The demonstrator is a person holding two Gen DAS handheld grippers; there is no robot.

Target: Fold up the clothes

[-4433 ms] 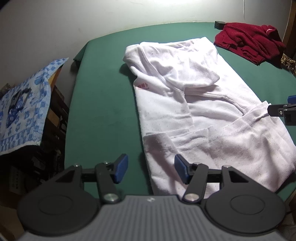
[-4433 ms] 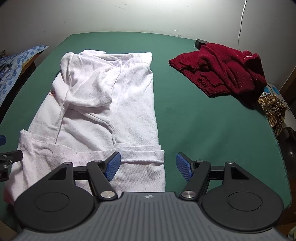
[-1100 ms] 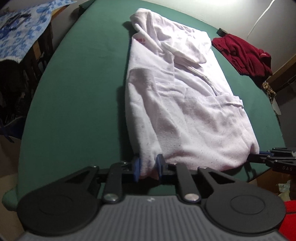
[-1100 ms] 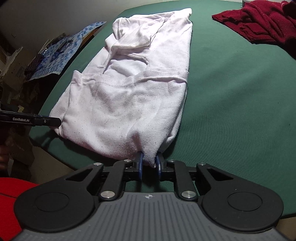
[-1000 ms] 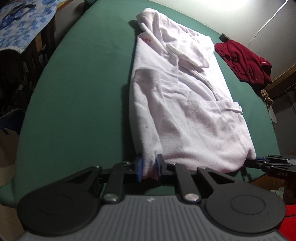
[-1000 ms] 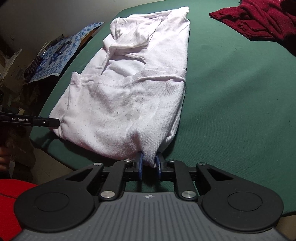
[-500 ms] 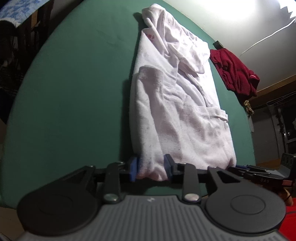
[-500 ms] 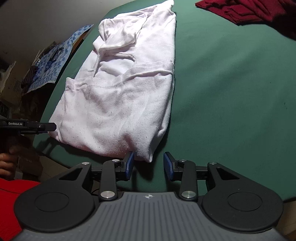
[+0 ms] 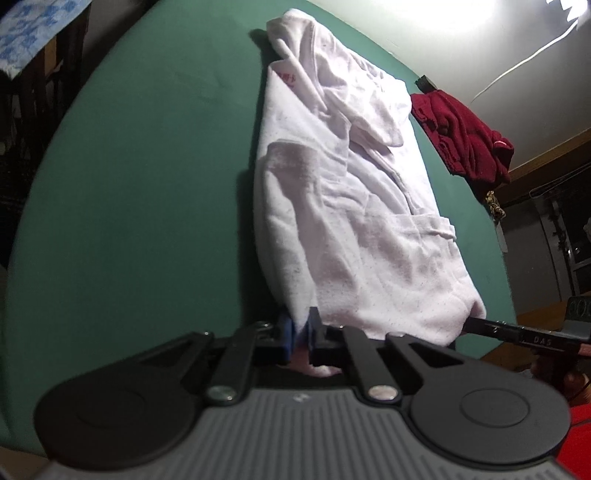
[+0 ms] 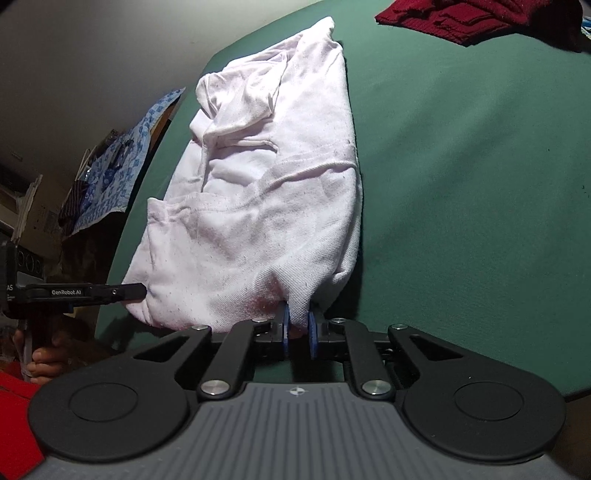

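A white hooded garment (image 9: 351, 221) lies lengthwise on the green table (image 9: 147, 184), folded to a narrow strip, its hem at the near edge. My left gripper (image 9: 300, 332) is shut on the hem's left corner. In the right wrist view the same garment (image 10: 266, 206) runs away from me, and my right gripper (image 10: 298, 328) has its jaws closing, with the blue pads pressed on the hem's right corner. Each gripper shows side-on in the other's view: the right gripper (image 9: 480, 323) at the hem's far corner, the left gripper (image 10: 136, 291) likewise.
A dark red garment (image 9: 461, 140) lies crumpled at the table's far right, also (image 10: 461, 18) in the right wrist view. A blue patterned cloth (image 10: 122, 166) hangs beside the table on the left. The person's hand (image 10: 40, 362) holds the left gripper below the table edge (image 10: 110, 258).
Half a second ago both grippers' jaws stood apart around the hem corners; now both are pinched on the cloth again. The near hem looks bunched and slightly raised.
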